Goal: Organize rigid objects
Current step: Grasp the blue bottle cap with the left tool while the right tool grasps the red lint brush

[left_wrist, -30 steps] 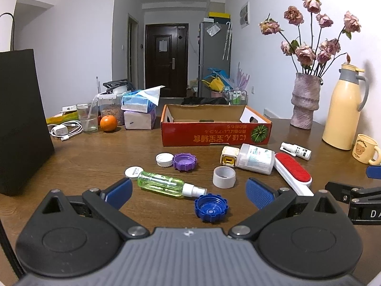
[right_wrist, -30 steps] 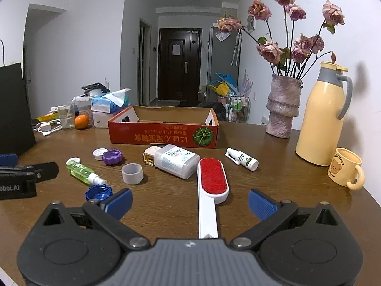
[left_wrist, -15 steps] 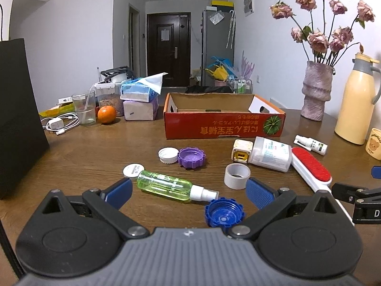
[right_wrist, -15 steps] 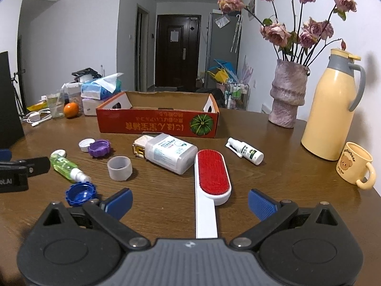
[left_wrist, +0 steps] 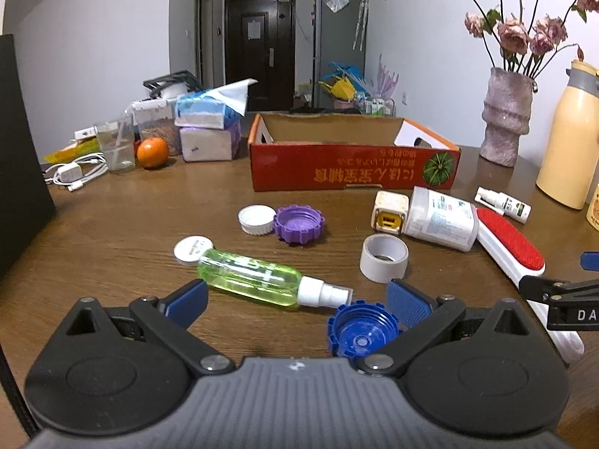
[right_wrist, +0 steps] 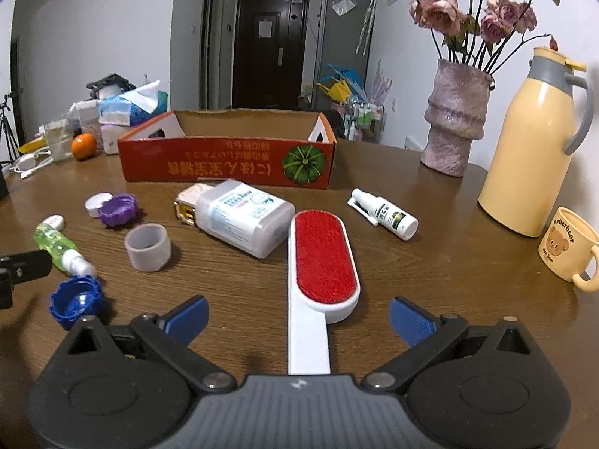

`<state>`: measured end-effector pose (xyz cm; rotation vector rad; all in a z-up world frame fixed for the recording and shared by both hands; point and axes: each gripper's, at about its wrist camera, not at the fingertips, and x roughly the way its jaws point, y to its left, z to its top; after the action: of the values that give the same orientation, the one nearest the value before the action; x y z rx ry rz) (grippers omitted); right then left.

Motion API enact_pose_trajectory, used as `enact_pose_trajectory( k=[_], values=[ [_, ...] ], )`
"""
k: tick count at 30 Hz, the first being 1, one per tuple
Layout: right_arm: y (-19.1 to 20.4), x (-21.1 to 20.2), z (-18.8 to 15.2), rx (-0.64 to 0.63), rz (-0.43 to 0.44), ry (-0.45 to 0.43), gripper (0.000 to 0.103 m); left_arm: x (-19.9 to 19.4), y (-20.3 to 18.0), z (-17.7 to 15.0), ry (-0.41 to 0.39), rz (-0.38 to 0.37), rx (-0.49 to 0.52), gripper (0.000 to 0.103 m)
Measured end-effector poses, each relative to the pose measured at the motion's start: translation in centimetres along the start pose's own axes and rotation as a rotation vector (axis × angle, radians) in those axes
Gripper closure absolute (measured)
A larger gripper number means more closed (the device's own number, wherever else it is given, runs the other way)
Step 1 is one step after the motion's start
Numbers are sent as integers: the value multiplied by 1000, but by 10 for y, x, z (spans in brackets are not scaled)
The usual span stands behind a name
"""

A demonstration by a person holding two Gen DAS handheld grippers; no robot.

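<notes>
Judging the lint brush point(right_wrist: 322, 262) on the table point(right_wrist: 468, 299) before the red cardboard box point(right_wrist: 228, 164) light and stiff, we'd pinch its white handle between our spread, empty right gripper point(right_wrist: 297, 320), while our left gripper point(left_wrist: 295, 299), equally spread, flanks the slippery green spray bottle point(left_wrist: 251, 277).

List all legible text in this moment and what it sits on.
"Butterbear" on the yellow mug.
"DA", cut off at the frame edge, on the right gripper as the left wrist view shows it.
Red cardboard box: orange characters, printed upside down, unreadable.
White bottle and small spray bottle labels: too small to read.
</notes>
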<state>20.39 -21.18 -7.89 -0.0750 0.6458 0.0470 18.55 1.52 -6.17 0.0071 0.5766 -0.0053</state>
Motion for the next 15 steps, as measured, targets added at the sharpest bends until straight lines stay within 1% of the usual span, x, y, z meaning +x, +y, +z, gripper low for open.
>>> enact_pose_trajectory(
  k=[8, 15],
  values=[
    [-10, 20, 2, -1, -9, 30, 0, 19, -18, -6, 54, -31, 25, 0],
    [-17, 27, 1, 23, 10, 39, 0, 32, -34, -13, 99, -8, 46, 0]
  ],
)
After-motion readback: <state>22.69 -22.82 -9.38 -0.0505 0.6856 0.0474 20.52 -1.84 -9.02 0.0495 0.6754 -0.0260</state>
